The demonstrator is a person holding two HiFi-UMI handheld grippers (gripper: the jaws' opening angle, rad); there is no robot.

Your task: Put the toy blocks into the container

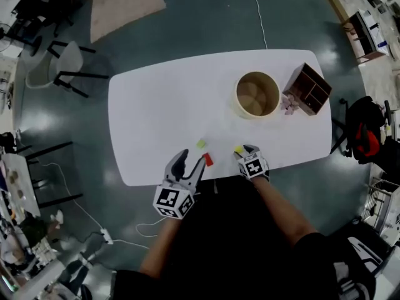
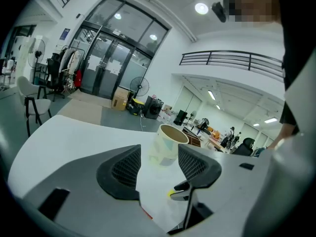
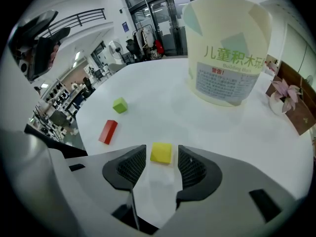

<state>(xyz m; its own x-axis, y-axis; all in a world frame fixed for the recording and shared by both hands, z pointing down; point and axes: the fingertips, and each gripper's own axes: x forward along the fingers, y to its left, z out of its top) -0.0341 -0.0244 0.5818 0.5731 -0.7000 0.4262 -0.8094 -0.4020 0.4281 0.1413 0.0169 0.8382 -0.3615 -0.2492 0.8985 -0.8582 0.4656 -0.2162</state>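
Here's the white table (image 1: pixel 156 111), long and round-cornered, taking up the middle of the head view. Towards its far right end stands the container (image 1: pixel 238 102), a pale round tub, upright with its mouth open. Just right of it, by the far right corner, sits a wooden box (image 1: pixel 315 77) with compartments, tilted on its side, and a small pot of pink flowers (image 3: pixel 281 95) stands close against it.

Down at the near edge, the left gripper (image 1: pixel 190 160) hangs over the table's rim, claw spread wide and nothing between the jaws. The right gripper (image 1: pixel 245 152) points steeply down at the table further along that edge, its claw spread too. It straddles the yellow block (image 3: pixel 161 153), with a gap showing on both sides, so no pinch.

That yellow block lies flat on the table, well short of the container. The red block (image 1: pixel 208 160) lies right at the near edge, just beside the left gripper's jaw tip. The green block (image 1: pixel 200 144) sits a little further in from the edge.
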